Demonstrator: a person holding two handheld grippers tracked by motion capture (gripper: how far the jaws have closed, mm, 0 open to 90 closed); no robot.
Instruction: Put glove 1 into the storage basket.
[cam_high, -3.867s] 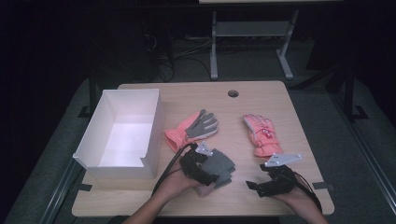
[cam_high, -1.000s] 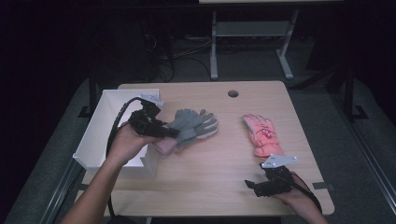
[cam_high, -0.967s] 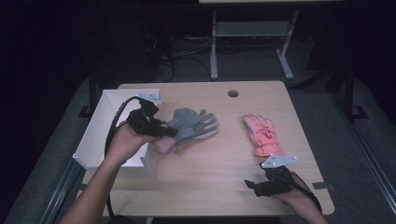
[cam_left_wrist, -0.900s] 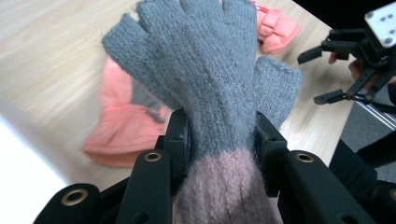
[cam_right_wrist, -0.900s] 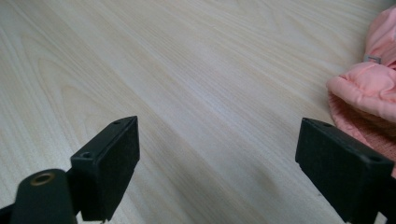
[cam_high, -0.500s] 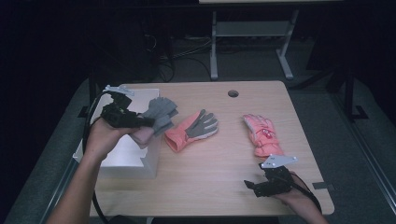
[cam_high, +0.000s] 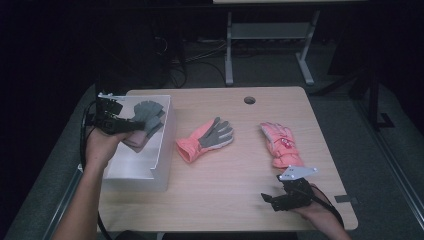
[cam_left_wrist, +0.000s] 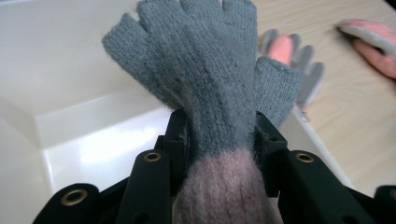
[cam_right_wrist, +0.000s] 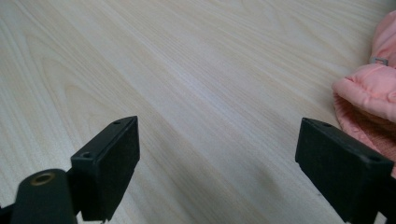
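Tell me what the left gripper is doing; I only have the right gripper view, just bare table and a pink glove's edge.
Observer: The left gripper is shut on a grey knit glove, jaws pinching just above its pinkish cuff.
Operator: Where is it holding that?
Observer: Over the open white box, glove not yet released.
Operator: Any other glove out there?
Observer: Yes, a grey-palmed pink glove lies between the box and your padded pink glove.
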